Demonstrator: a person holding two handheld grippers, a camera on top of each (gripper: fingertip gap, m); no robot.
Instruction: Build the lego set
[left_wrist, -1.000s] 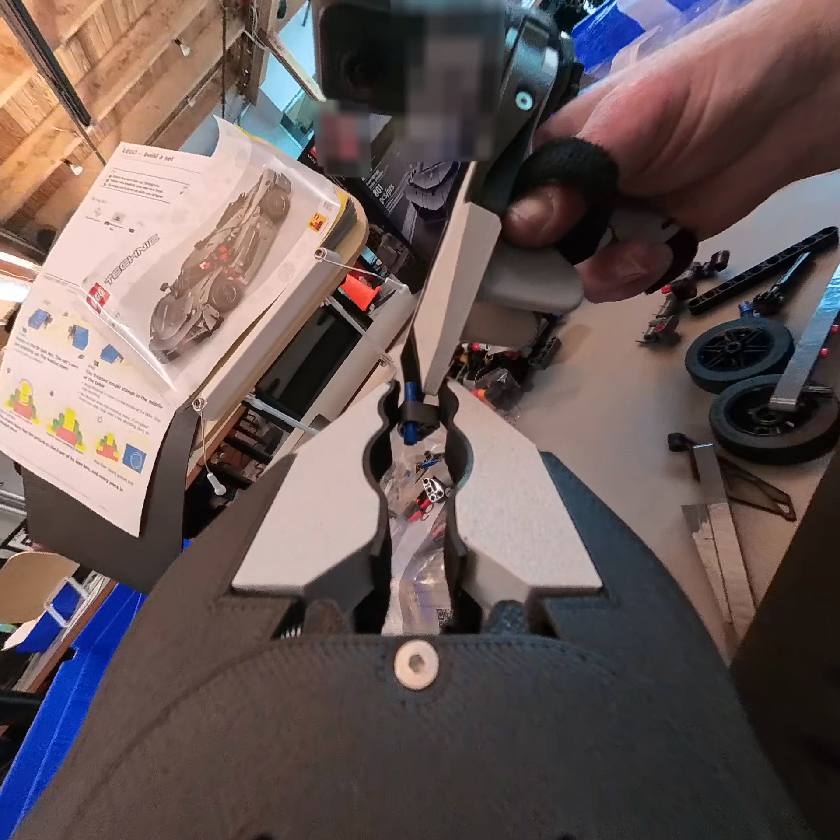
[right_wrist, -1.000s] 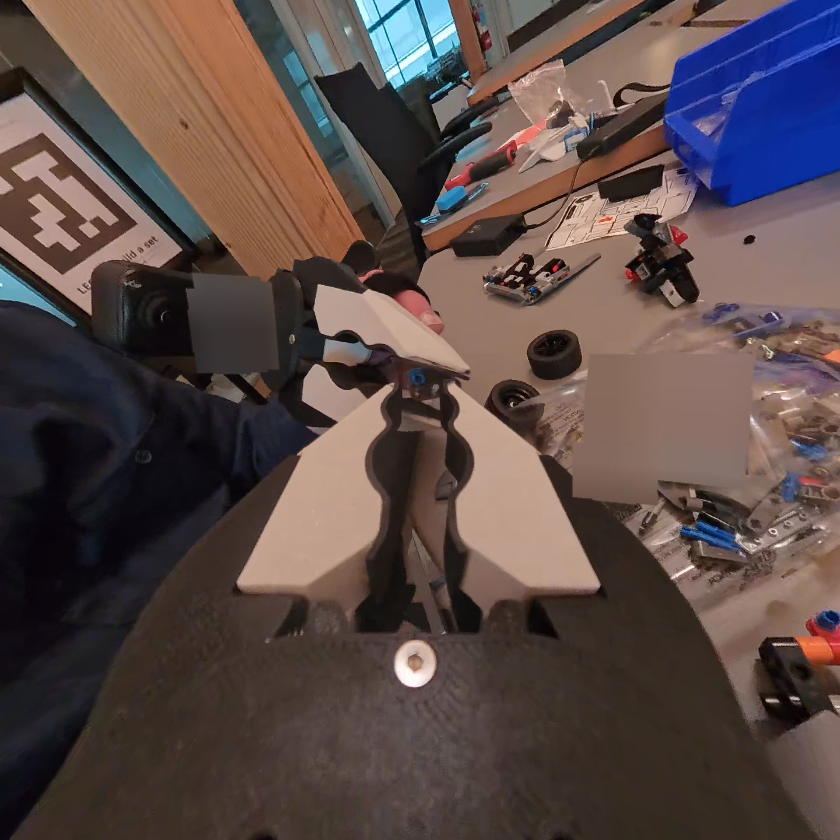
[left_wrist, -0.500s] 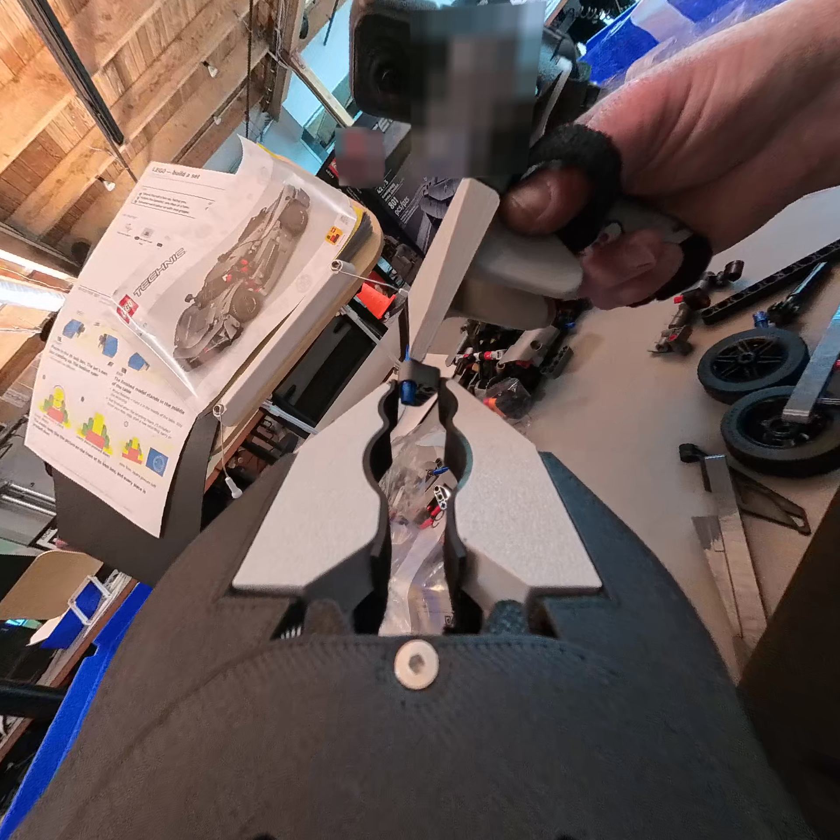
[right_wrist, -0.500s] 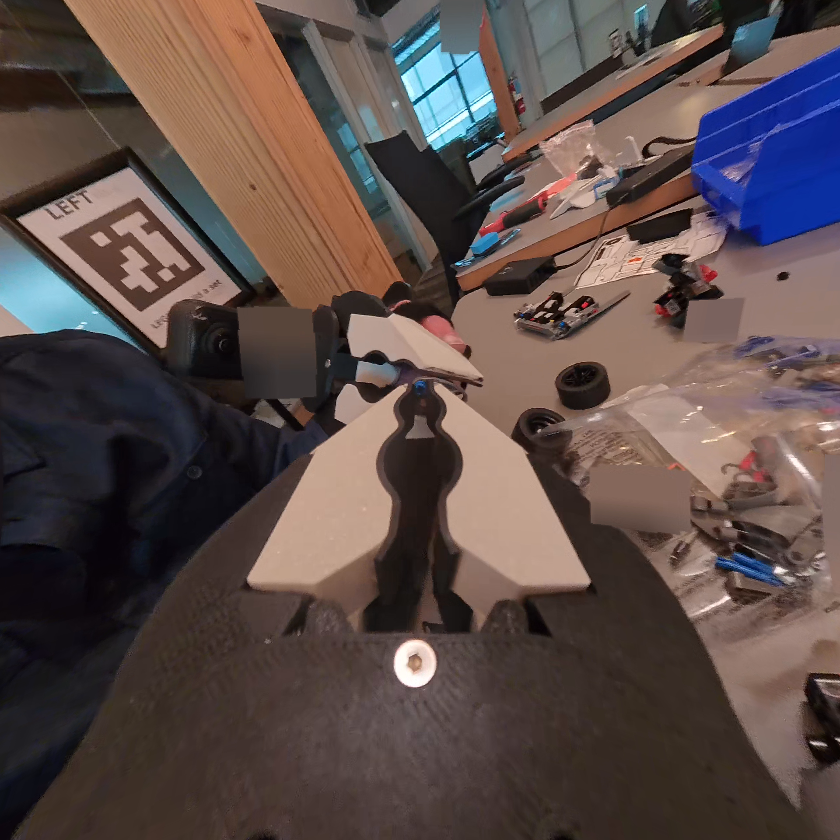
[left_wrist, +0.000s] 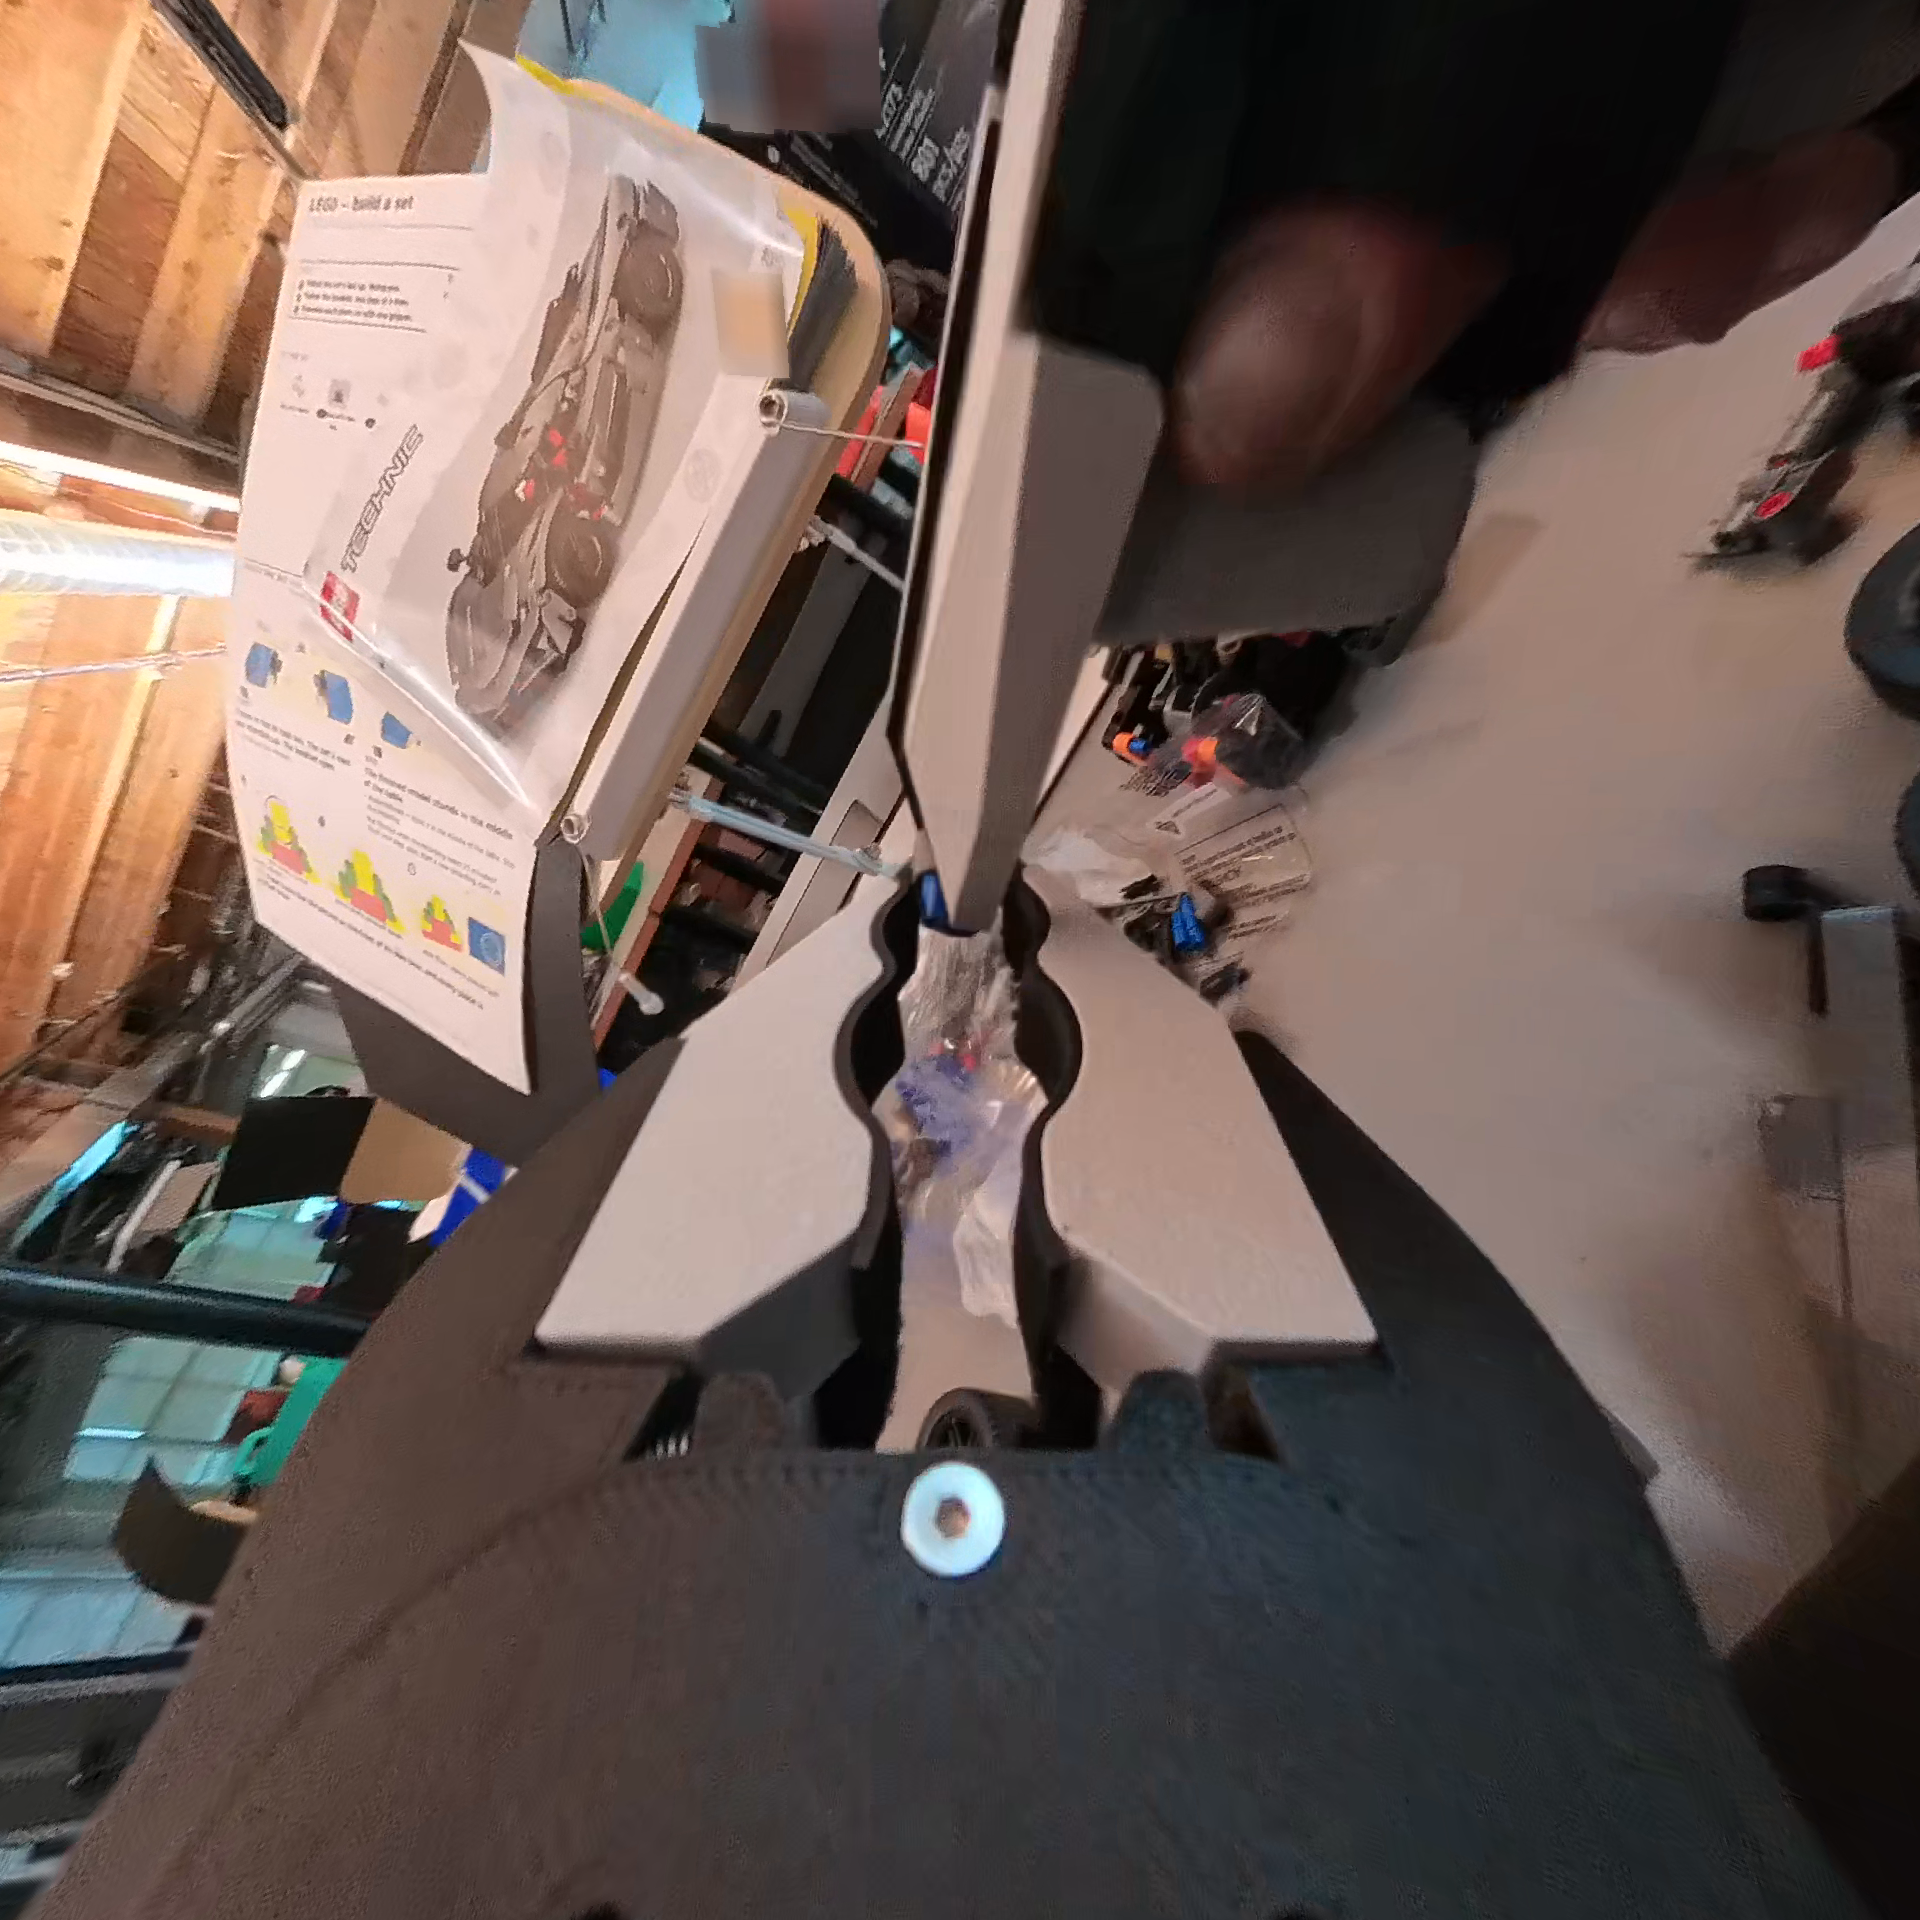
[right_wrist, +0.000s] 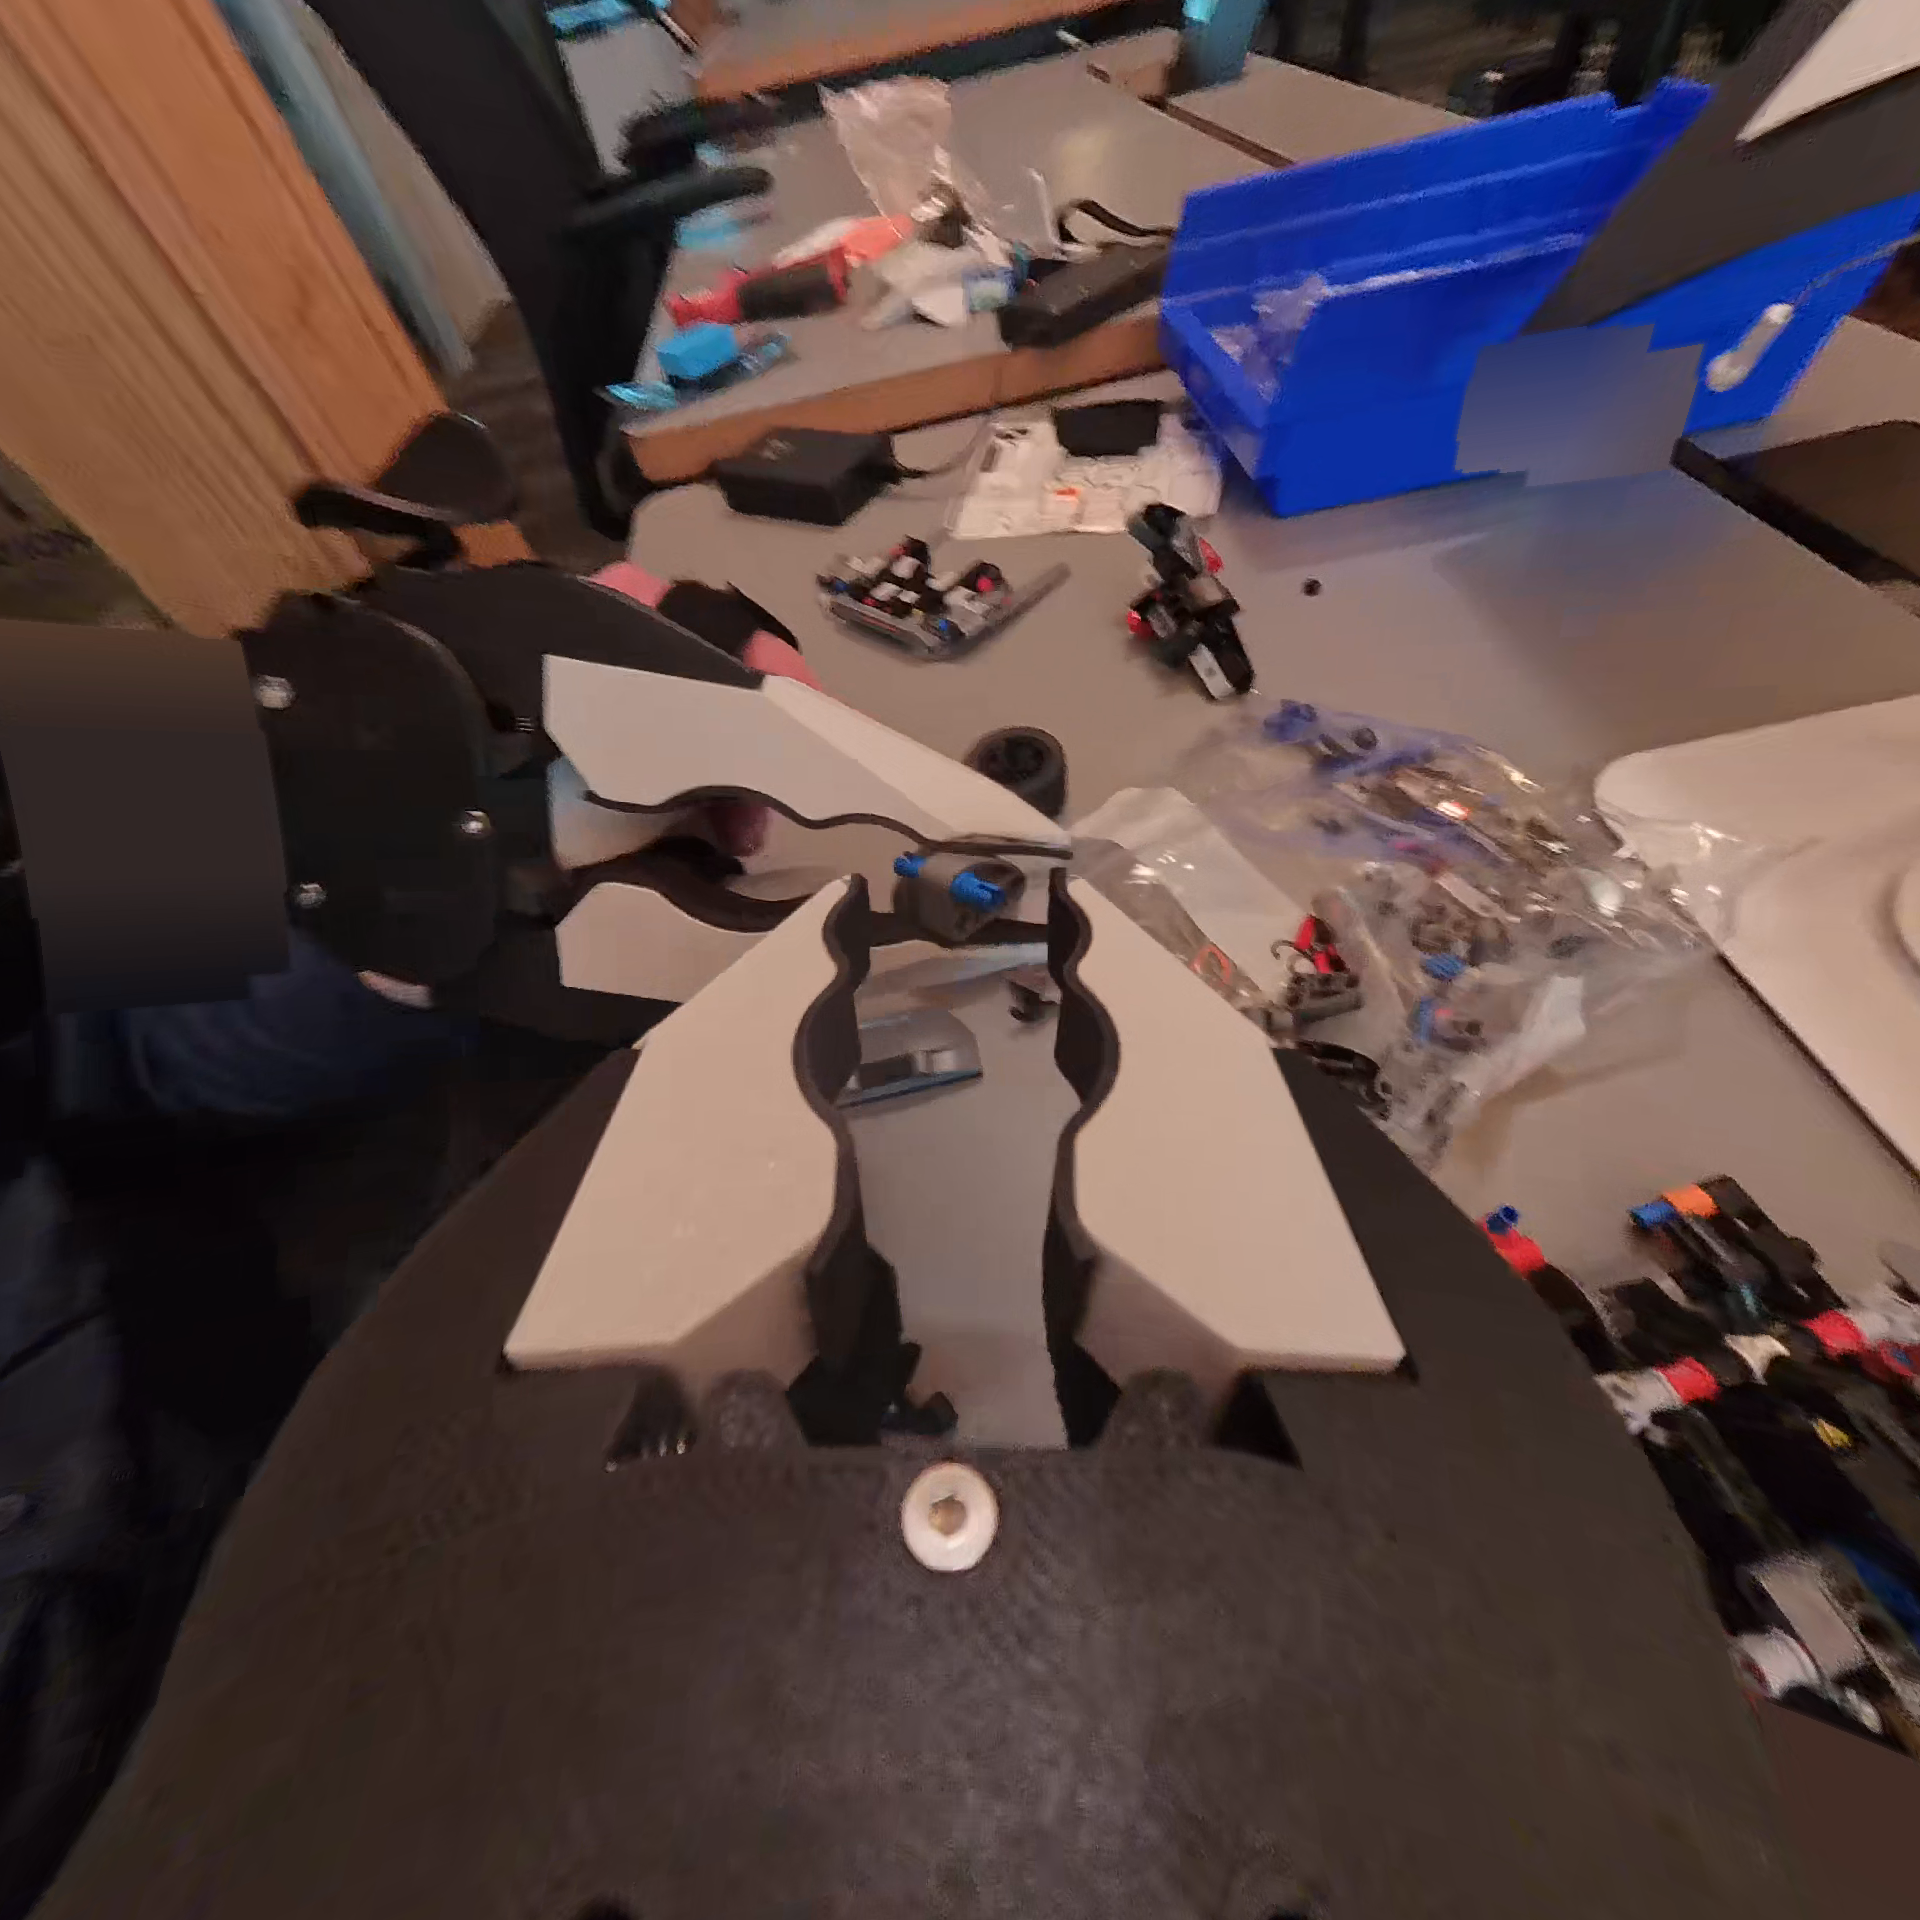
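A small dark connector with blue pins (right_wrist: 940, 904) hangs in the air above the grey table (right_wrist: 1455, 623). My left gripper (left_wrist: 961, 914) is shut on it; only a blue pin (left_wrist: 930, 899) shows between its tips in the left wrist view. In the right wrist view the left gripper (right_wrist: 1039, 847) reaches in from the left. My right gripper (right_wrist: 956, 894) is open, its tips on either side of the connector and not touching it. One right finger (left_wrist: 997, 520) points down into the left gripper's tips, held by a hand (left_wrist: 1320, 343).
An instruction sheet on a stand (left_wrist: 436, 582) is at the left. A clear bag of parts (right_wrist: 1455, 883), a black wheel (right_wrist: 1023, 758), two small sub-assemblies (right_wrist: 914, 592) (right_wrist: 1184, 613) and a blue bin (right_wrist: 1455, 312) are on the table. A larger black assembly (right_wrist: 1714, 1351) lies at the right. Less than 4 cm separates the two grippers' tips. The larger black assembly (right_wrist: 1714, 1351) is about equally far from each gripper, around 15 cm.
My right gripper has opened; its tips were close together half a second ago. Both views have swung and the grippers have come closer together. The left gripper still holds the connector.
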